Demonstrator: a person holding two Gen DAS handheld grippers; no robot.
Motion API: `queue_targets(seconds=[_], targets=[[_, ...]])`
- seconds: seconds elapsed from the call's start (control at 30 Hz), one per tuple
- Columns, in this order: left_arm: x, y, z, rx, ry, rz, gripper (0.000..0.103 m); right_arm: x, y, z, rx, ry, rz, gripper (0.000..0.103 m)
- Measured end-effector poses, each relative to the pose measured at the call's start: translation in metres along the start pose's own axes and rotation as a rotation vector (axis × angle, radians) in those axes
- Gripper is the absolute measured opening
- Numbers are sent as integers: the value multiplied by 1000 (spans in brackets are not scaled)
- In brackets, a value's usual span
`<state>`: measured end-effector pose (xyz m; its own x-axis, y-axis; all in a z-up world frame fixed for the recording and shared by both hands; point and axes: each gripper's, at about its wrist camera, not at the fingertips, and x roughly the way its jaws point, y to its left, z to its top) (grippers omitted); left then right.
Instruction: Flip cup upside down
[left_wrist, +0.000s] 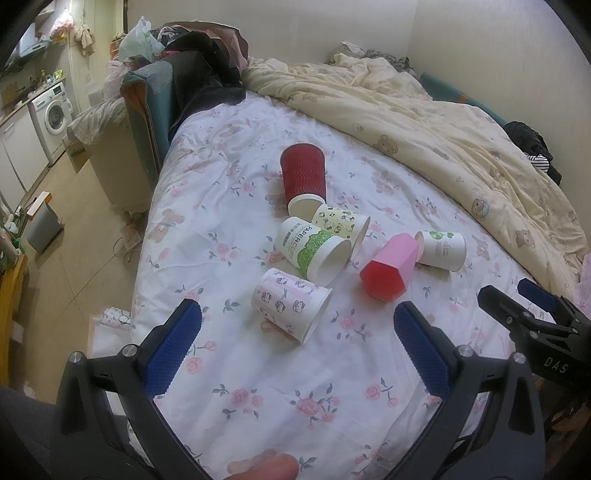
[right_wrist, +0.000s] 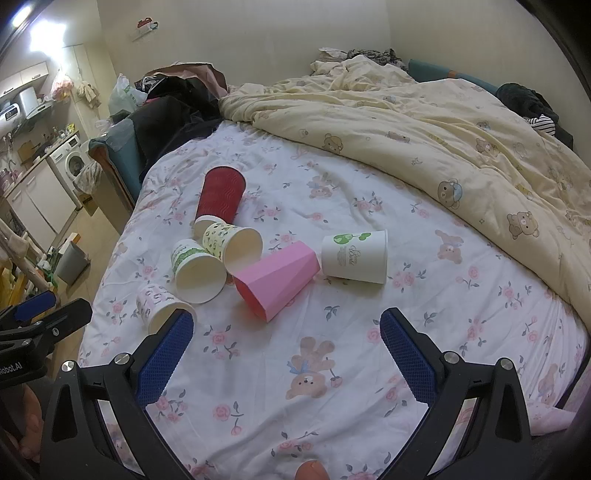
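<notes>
Both grippers, left gripper (left_wrist: 295, 332) and right gripper (right_wrist: 286, 338), hung spread and empty above the floral bedsheet (left_wrist: 332, 387). Nearest my left lay the pink-patterned white paper cup (left_wrist: 290, 304) on its side; beyond it the other cups clustered. I judged a grasp across its mid-wall best, squeezing gently.

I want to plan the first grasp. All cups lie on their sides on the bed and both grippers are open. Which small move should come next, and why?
Probably ease the left gripper forward over the pink-patterned cup. That cup lies nearest, right ahead of its open jaws, and apart from the clustered cups, so closing there should disturb nothing else.
</notes>
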<state>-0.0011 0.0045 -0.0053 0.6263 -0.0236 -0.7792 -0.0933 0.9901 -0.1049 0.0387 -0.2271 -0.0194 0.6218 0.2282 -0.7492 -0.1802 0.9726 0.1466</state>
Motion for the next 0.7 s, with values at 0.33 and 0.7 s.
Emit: queue_targets(seconds=[0.33,0.7], targets=[[0,0,1,1,0,1,103,0,1,-2,-1,-2,-1,103],[-2,0,2,-2,0,4,103,0,2,-2,-4,0,-2,103]])
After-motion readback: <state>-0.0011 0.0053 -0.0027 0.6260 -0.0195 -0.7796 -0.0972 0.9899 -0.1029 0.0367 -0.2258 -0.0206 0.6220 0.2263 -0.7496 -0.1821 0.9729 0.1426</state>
